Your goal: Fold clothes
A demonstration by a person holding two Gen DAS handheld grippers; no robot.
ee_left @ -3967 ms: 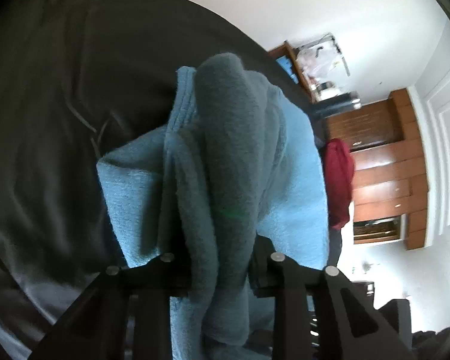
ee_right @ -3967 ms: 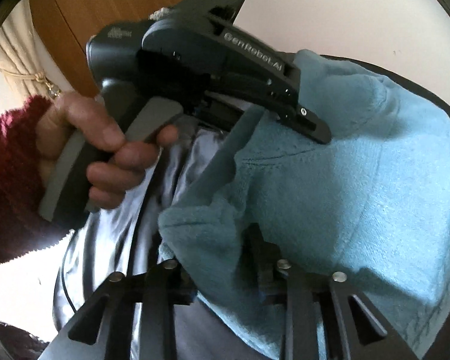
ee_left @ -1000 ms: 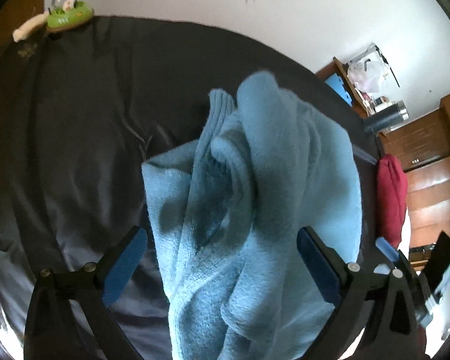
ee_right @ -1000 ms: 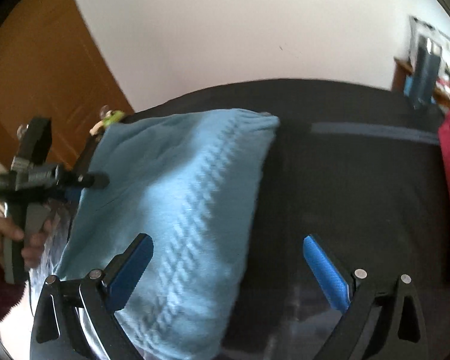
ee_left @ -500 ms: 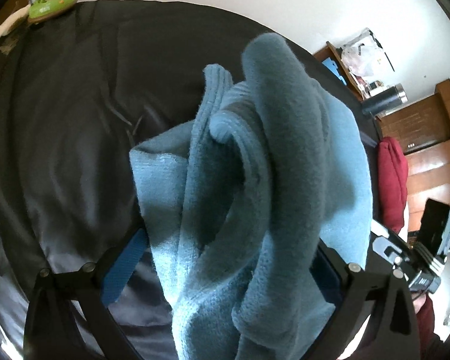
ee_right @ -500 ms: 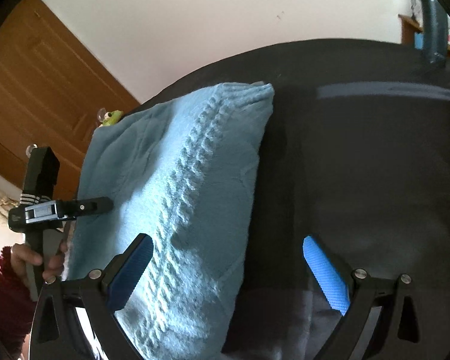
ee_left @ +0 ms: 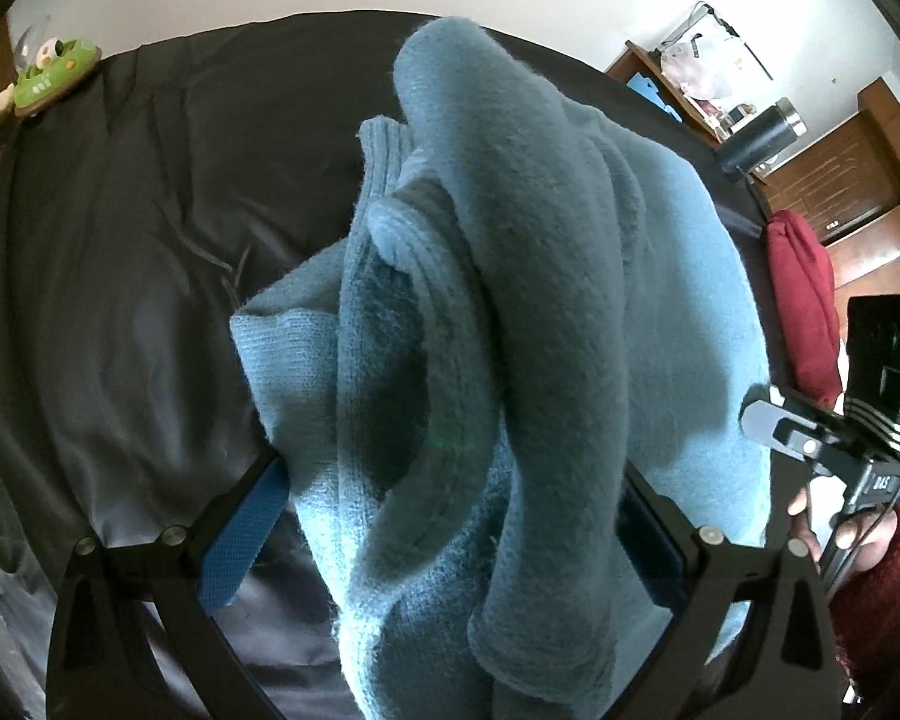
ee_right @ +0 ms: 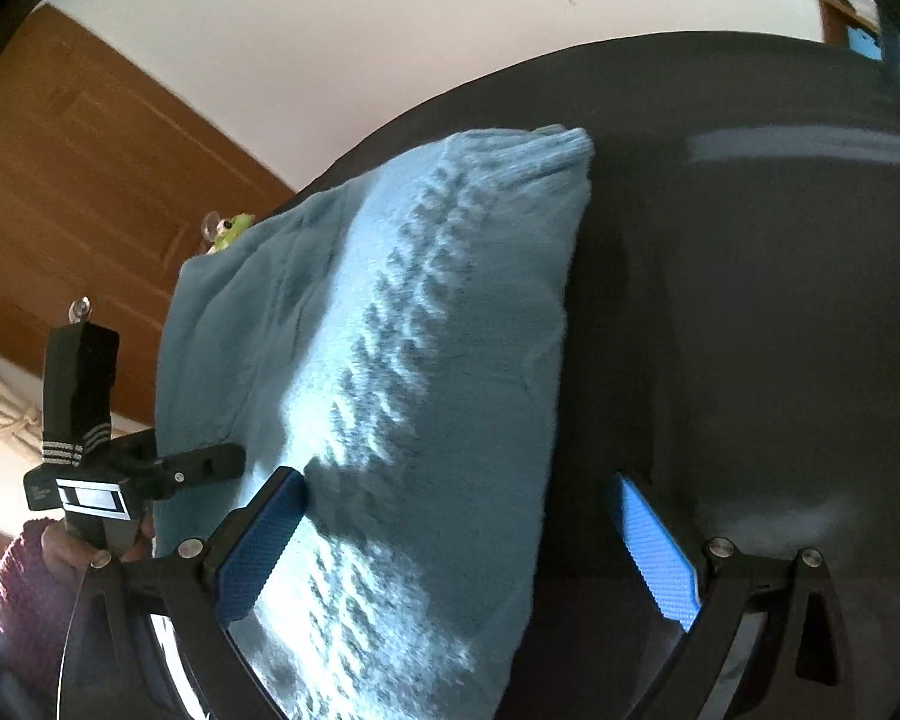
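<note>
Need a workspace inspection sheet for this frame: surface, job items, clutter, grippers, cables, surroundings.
Surface: dark bedsheet, wrinkled.
Job's things: light blue knit sweater folded on the sheet, bunched at the near end; red garment lying beyond it.
Clutter: green toy at the far edge; dark flask.
Grippers: left gripper jaws open around the bunched end; right gripper jaws open over the sweater's edge.
Cables: nothing seen.
Surroundings: white wall, wooden door, wooden cabinets.

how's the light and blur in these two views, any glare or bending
Left wrist: the blue sweater looms close, shaded and slightly soft; the wall edge curves from fisheye. Right wrist: a sunlit stripe crosses the sweater, shadow below; the dark bedcover has faint sheen; the door bows.
</note>
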